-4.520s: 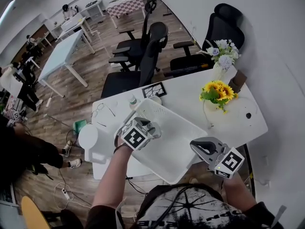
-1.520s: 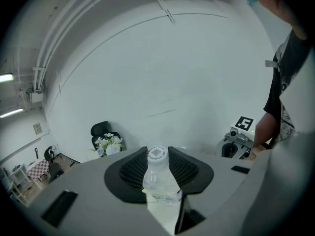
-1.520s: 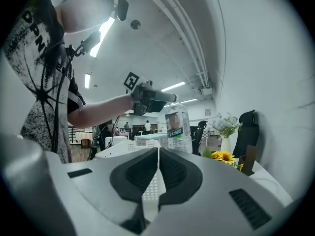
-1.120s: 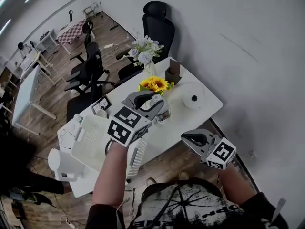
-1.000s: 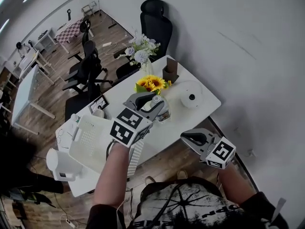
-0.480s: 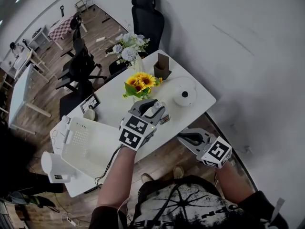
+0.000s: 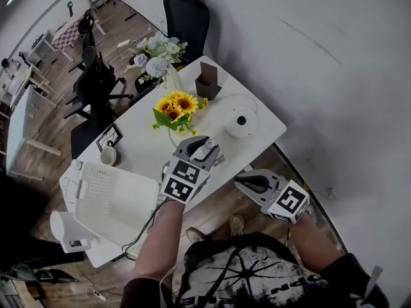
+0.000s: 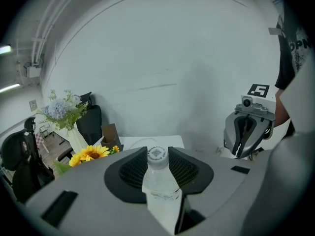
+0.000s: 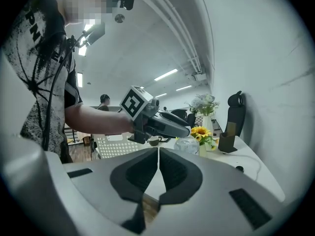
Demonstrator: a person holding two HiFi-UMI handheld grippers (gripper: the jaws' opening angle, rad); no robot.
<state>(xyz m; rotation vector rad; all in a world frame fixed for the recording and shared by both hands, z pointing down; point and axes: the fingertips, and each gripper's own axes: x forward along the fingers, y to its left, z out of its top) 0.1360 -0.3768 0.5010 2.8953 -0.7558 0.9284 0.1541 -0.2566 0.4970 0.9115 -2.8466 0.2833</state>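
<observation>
The left tool (image 7: 205, 148) is closed on a clear plastic water bottle (image 7: 209, 147) with a white cap. In the left gripper view its two black ribbed jaws press on either side of the bottle (image 8: 158, 178) just below the cap, which points away towards the jaw tips. The left tool (image 8: 157, 157) holds the bottle above the white worktop (image 7: 260, 138), close to the near edge, with a bunch of yellow sunflowers (image 7: 174, 108) just beyond it.

The right tool (image 7: 240, 180) is well apart from the bottle and hangs off the worktop's near edge, above the wooden floor (image 7: 212, 220). In the right gripper view the right tool (image 9: 158, 154) has its jaws pressed together along a thin line, with nothing between them. That view also shows the left tool (image 9: 184, 128) from the side, with the bottle (image 9: 189, 144) in its grip and the sunflowers (image 9: 201, 132) behind.

On the far part of the worktop stand a white vase of pale blue and white flowers (image 7: 155, 51) and a small brown cardboard holder (image 7: 207, 77). A round white device with a thin cable (image 7: 242, 121) lies to the right of the sunflowers. At the worktop's left end sits a white perforated plastic basket (image 7: 106, 204), with a small round cup (image 7: 108, 154) just beyond it. A black office chair (image 7: 186, 11) stands behind the worktop by the white wall.
</observation>
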